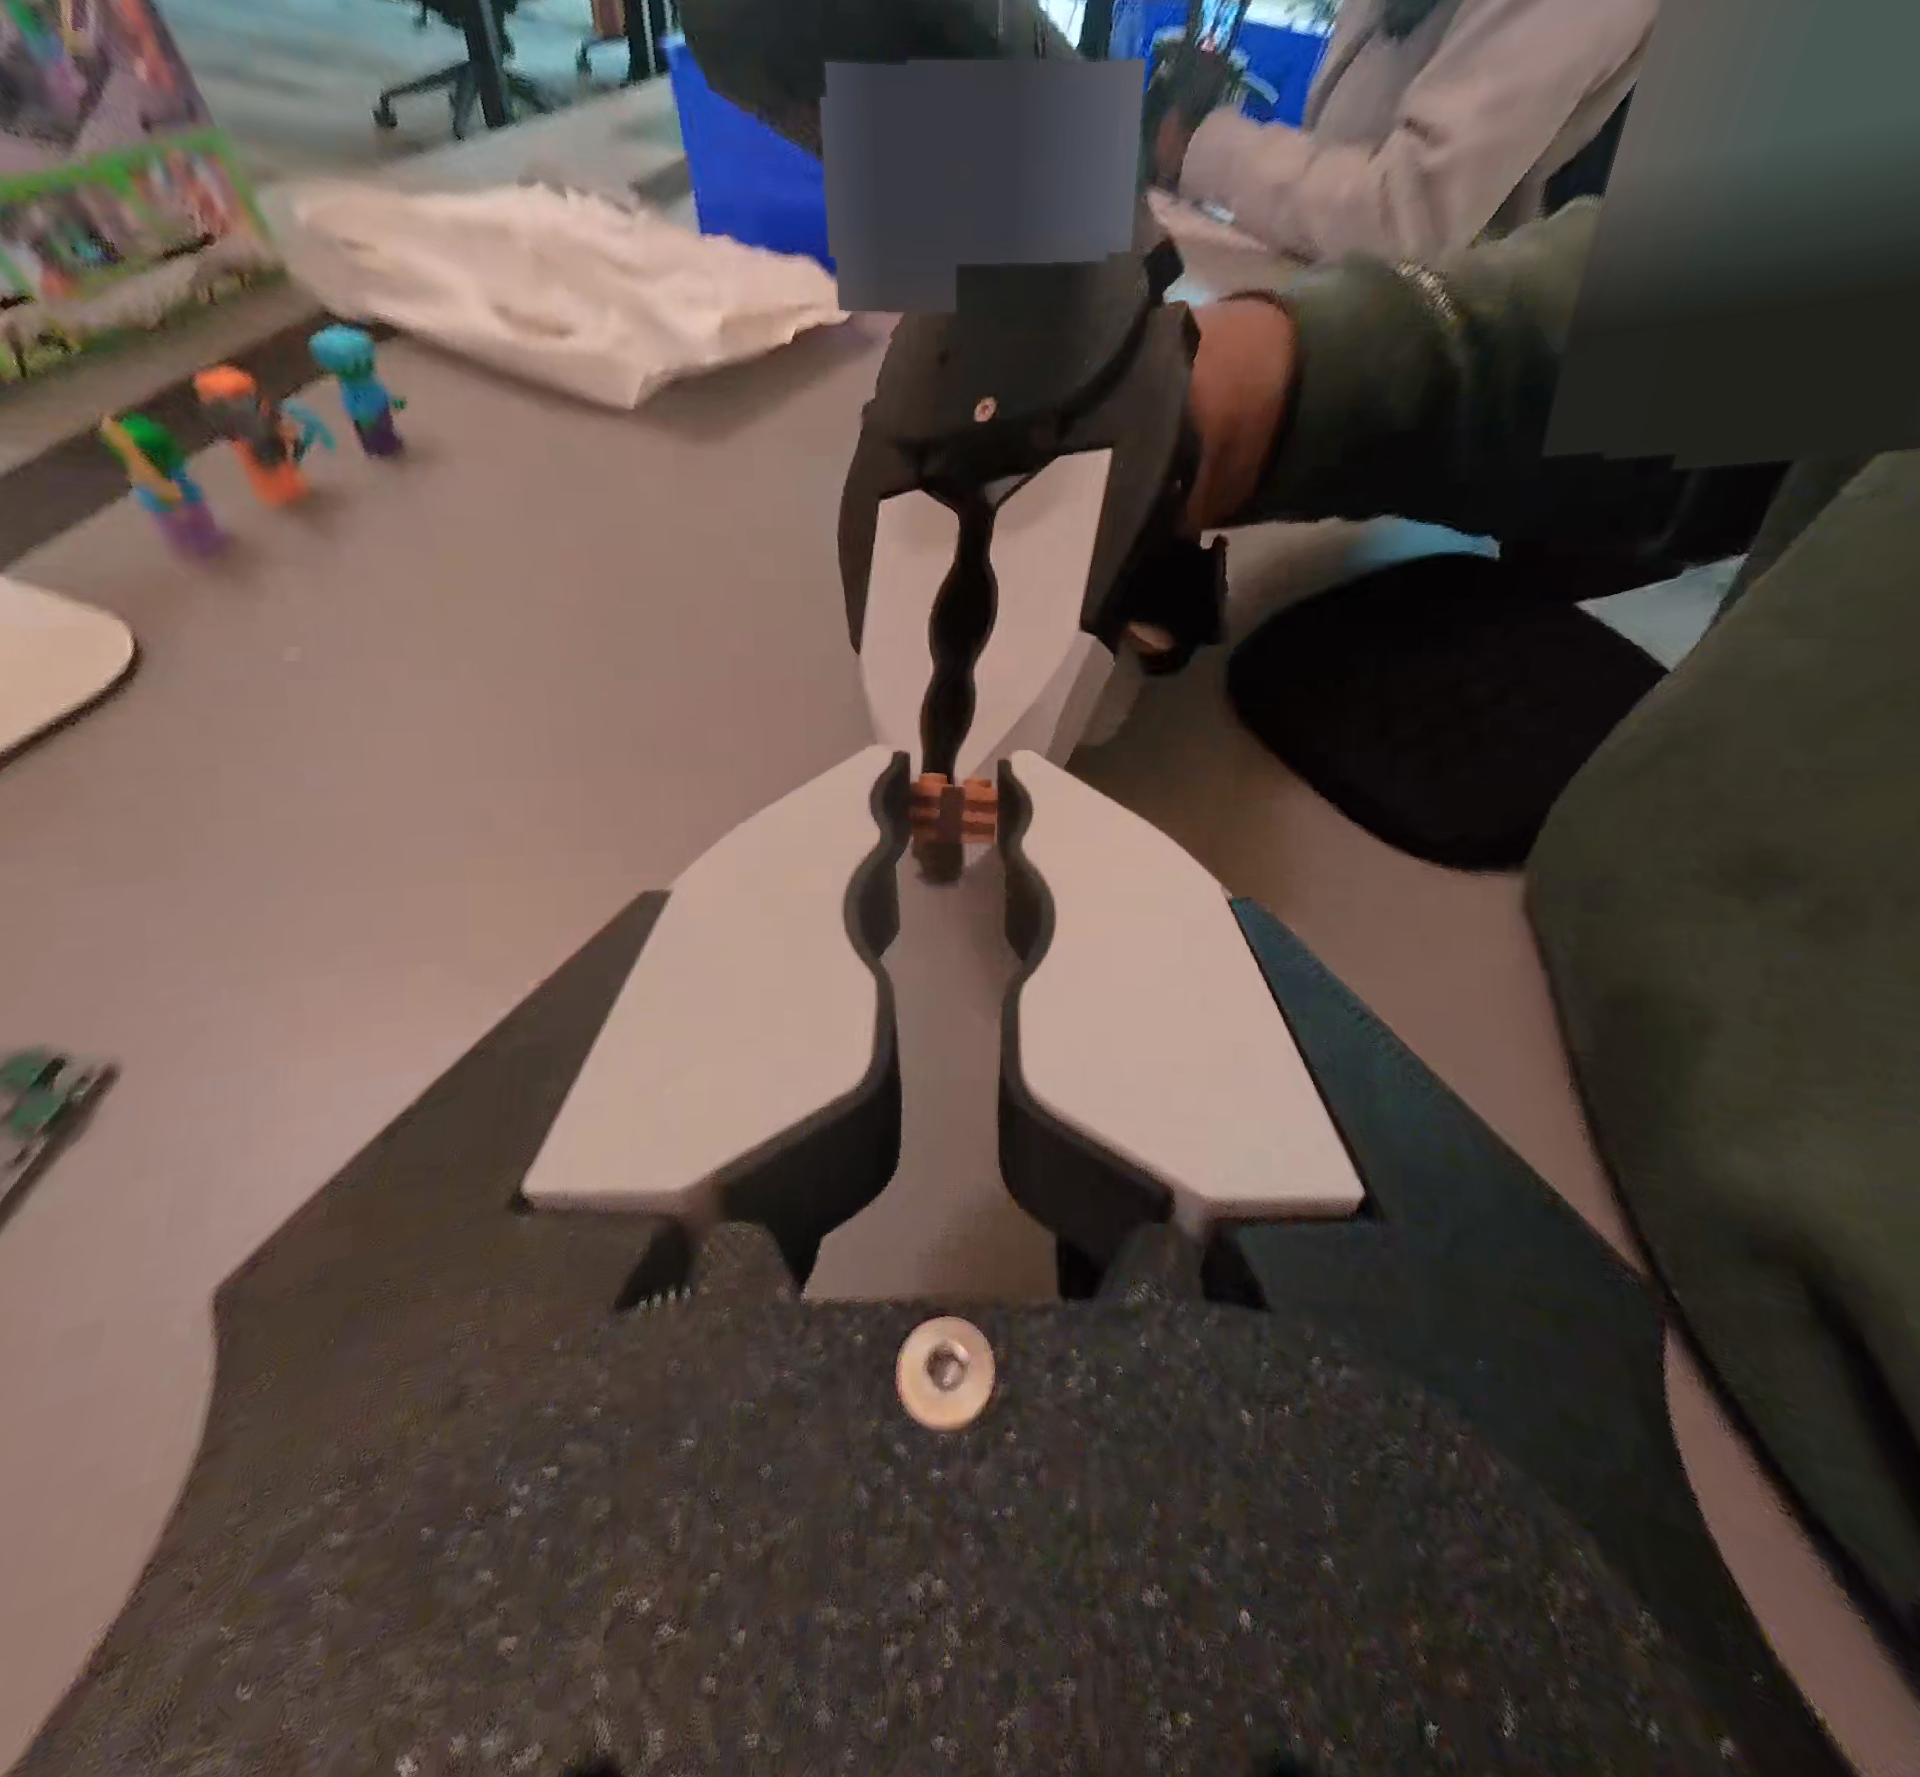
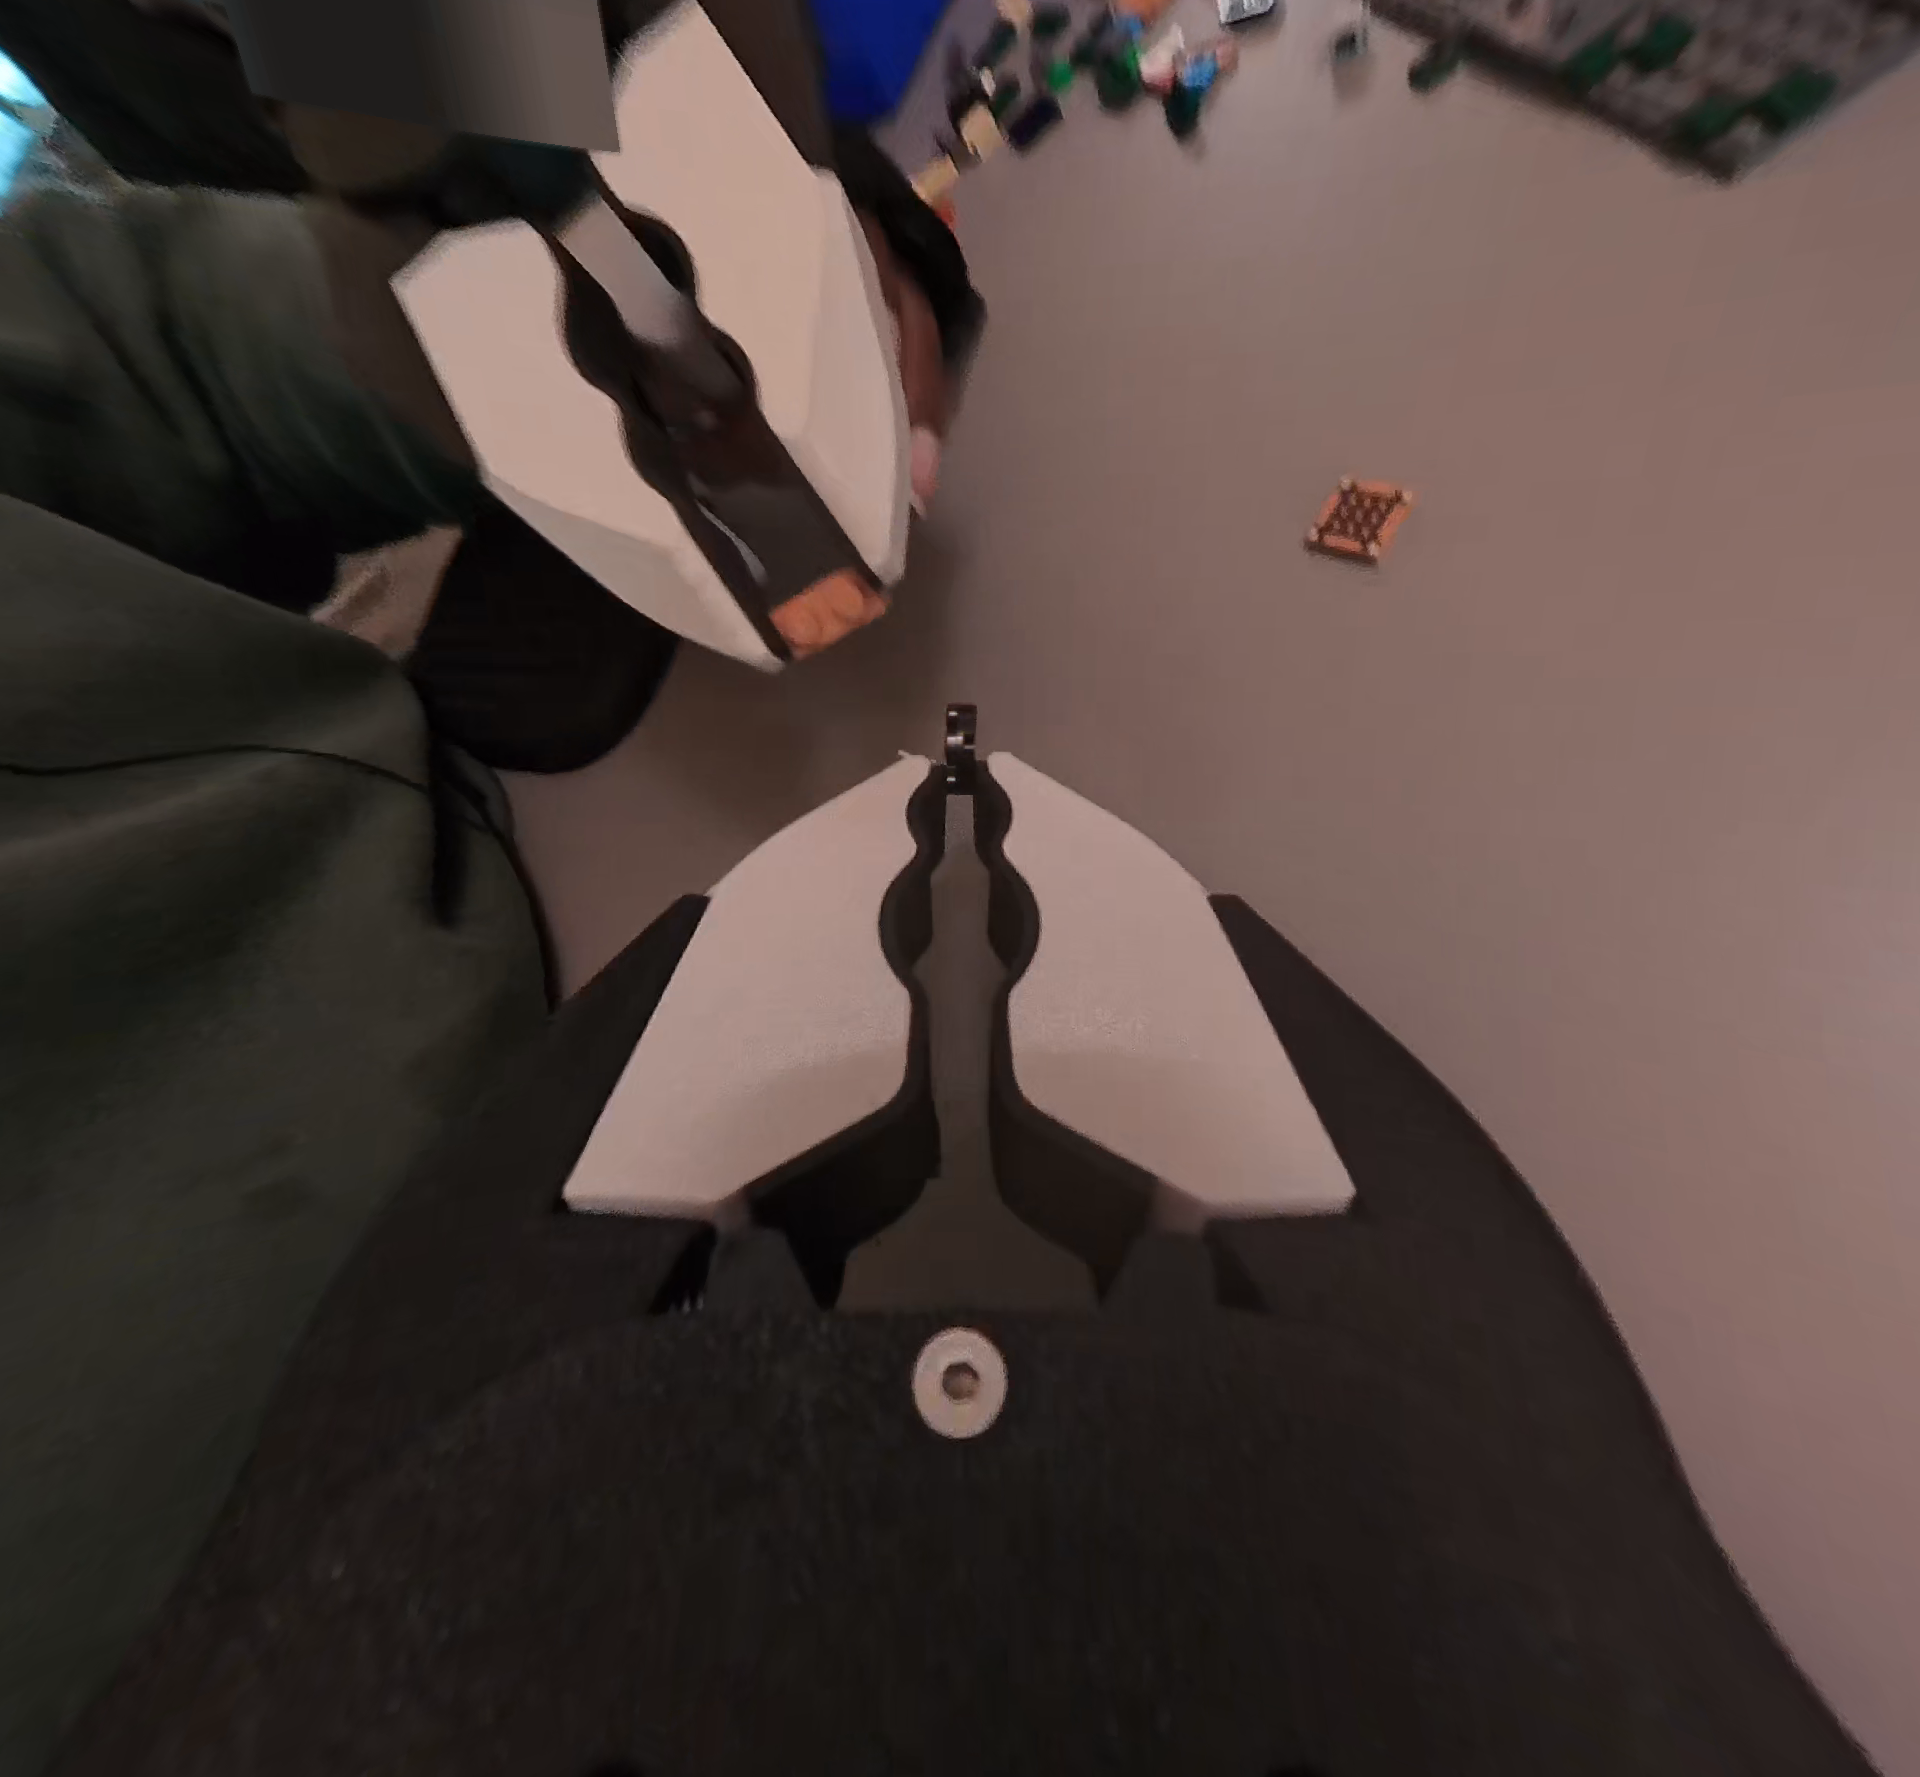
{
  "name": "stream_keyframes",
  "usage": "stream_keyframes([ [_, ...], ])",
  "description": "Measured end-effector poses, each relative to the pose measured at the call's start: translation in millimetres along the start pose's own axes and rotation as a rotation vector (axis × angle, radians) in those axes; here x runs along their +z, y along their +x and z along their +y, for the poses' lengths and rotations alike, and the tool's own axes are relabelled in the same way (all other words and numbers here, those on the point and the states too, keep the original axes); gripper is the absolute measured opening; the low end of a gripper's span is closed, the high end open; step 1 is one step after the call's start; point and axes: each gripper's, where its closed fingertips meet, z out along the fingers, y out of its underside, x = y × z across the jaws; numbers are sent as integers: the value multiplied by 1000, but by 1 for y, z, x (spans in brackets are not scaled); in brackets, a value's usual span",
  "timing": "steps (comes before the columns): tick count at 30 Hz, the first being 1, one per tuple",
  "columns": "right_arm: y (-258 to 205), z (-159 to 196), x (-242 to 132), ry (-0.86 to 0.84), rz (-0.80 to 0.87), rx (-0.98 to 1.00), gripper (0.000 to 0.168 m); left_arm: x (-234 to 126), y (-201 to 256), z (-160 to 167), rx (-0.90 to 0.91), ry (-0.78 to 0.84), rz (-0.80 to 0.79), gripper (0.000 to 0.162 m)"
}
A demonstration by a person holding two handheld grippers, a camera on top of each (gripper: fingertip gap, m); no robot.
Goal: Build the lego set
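Note:
My left gripper (image 1: 951,792) is shut on a small brown lego piece (image 1: 952,818) held at its fingertips above the grey table. The same piece shows orange-brown in the right wrist view (image 2: 826,624) at the tip of the left gripper (image 2: 821,631). My right gripper (image 2: 958,759) is shut on a small black lego piece (image 2: 958,735) that sticks out past its tips. In the left wrist view the right gripper (image 1: 940,751) comes down from above, its tips just behind the brown piece. The two pieces are close but apart.
Three minifigures (image 1: 260,439) stand at the far left by the set box (image 1: 104,200). A white bag (image 1: 561,273) lies behind. A brown lattice tile (image 2: 1358,522), several loose pieces (image 2: 1112,44) and a grey-green baseplate build (image 2: 1662,2) lie on the table. A person's sleeve (image 1: 1714,1000) is at the right. There is about 4 cm between the tips of the two grippers.

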Motion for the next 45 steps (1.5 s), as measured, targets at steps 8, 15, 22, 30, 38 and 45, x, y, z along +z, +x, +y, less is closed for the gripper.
stream_keyframes([
  [8,-16,-20,-26,139,-67,-32,4,10,4,-2,21,47,9,16],
  [15,-17,-16,-18,114,-85,-26,4,5,6,-9,33,81,-4,15],
  [22,-23,-20,-15,115,-86,-67,4,2,6,-9,33,95,-5,16],
  [30,-26,-22,-14,112,-86,-98,4,5,11,8,29,25,16,19],
  [38,-13,-14,-16,94,-46,-60,4,-5,-2,43,165,-201,-57,18],
  [45,-7,-4,-16,88,-35,-29,4,-49,-25,48,226,-311,-142,14],
])
